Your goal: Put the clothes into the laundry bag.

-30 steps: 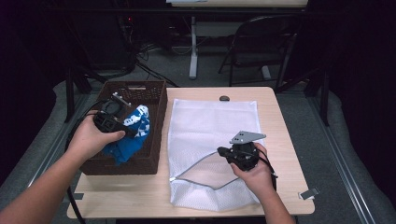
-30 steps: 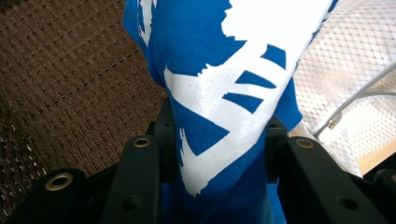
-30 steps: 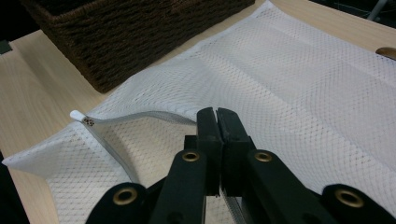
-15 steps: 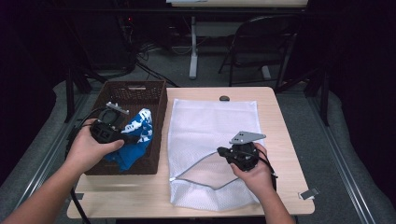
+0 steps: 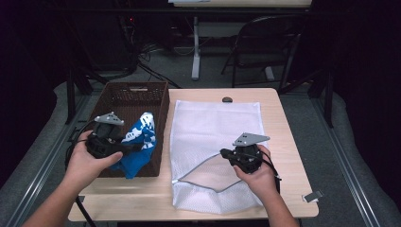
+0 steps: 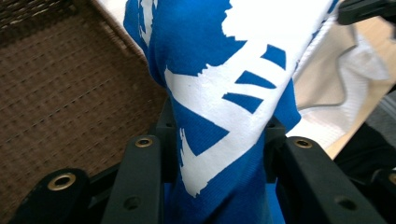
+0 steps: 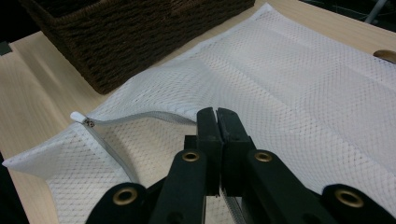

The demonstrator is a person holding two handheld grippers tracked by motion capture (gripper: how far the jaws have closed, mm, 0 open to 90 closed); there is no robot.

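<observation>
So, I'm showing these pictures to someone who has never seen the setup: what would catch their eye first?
Probably the bright blue and white cloth, clamped in the left gripper and hanging over the brown wicker basket at the table's left. Next, the large white mesh bag spread flat beside the basket, its zipper partly open along the near edge. There the right gripper is shut on the bag's upper layer.

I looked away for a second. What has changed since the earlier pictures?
The left gripper, clamped on the blue-and-white printed cloth, drew it toward the near end of the brown wicker basket. The right gripper stayed shut on the white mesh zip bag's opening edge.
</observation>
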